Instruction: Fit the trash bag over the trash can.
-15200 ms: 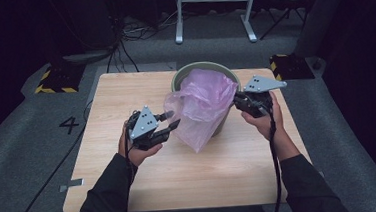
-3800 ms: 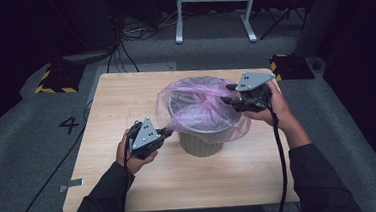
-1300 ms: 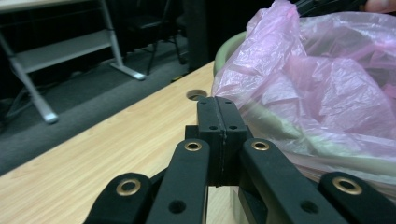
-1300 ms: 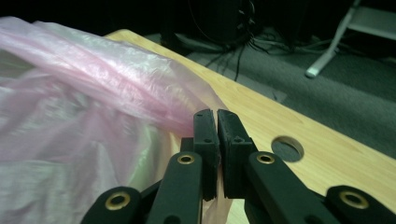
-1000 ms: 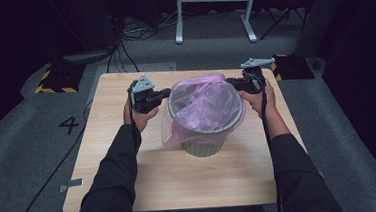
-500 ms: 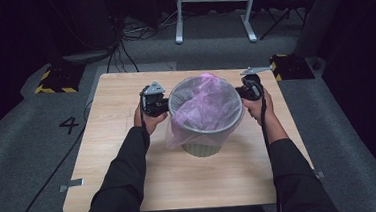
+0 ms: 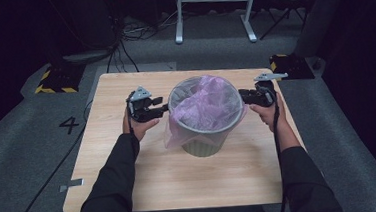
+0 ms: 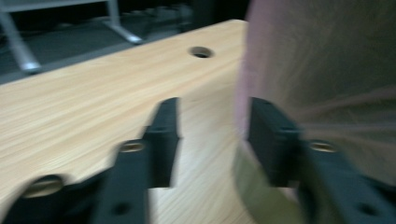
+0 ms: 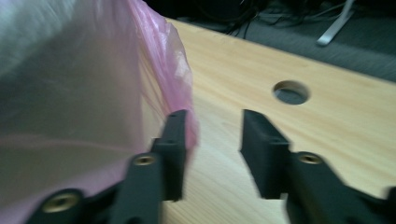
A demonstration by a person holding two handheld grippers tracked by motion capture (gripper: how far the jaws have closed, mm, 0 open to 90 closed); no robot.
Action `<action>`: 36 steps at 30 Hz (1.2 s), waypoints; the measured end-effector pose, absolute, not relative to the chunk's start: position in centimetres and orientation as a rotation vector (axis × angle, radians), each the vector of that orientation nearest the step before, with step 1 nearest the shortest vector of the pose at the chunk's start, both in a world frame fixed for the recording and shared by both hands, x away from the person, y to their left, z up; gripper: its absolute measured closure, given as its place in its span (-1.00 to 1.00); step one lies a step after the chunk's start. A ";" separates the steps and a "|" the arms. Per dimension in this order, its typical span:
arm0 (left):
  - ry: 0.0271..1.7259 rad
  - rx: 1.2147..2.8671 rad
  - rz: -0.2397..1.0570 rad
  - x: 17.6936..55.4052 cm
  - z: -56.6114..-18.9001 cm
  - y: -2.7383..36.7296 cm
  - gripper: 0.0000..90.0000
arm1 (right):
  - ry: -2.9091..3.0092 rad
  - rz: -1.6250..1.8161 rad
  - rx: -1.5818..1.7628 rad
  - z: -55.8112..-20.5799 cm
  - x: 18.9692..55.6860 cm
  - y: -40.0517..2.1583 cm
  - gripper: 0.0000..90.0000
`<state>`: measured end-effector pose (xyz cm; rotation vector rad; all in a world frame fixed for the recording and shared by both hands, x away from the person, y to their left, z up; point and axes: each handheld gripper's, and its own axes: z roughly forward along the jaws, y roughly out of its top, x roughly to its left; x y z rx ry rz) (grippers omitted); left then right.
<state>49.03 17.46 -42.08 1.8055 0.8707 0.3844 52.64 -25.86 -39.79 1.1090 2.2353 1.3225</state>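
A grey bin [image 7: 204, 141] stands mid-table, with a thin pink bag [image 7: 203, 105] stretched over its rim and sagging inside. A flap of the pink bag hangs down the bin's left side. My left gripper [image 7: 162, 108] is at the bin's left rim, open, with bare table between its jaws; the bag [image 8: 322, 60] and the bin's wall lie just beyond its right jaw. My right gripper [image 7: 243, 97] is at the right rim, open, with the bag [image 9: 93, 79] brushing its left jaw.
The wooden table [image 7: 131, 185] has a round cable hole [image 9: 291, 92] near its far edge. Around it lie grey carpet, cables and a white stand [image 7: 214, 9] at the back. There is bare tabletop in front of the bin.
Both grippers have come down from the bin's upper rim to its sides, and the bag now lies over the rim. Earlier they held the bag's edges stretched wide above the bin.
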 end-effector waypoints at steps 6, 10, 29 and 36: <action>0.778 1.814 0.414 46.3 -40.3 19.1 -0.39 | 2.193 1.311 1.019 -38.0 51.0 -28.1 -0.11; 0.694 1.868 0.404 43.8 -40.0 19.4 -0.48 | 2.235 1.270 0.894 -37.1 49.0 -29.0 -0.24; 0.573 2.022 0.331 38.7 -43.3 15.3 -0.54 | 2.257 0.997 0.499 -37.8 43.9 -24.9 -0.33; 0.589 2.028 0.418 39.0 -43.3 15.3 0.31 | 2.193 1.048 0.450 -38.3 43.7 -24.6 0.71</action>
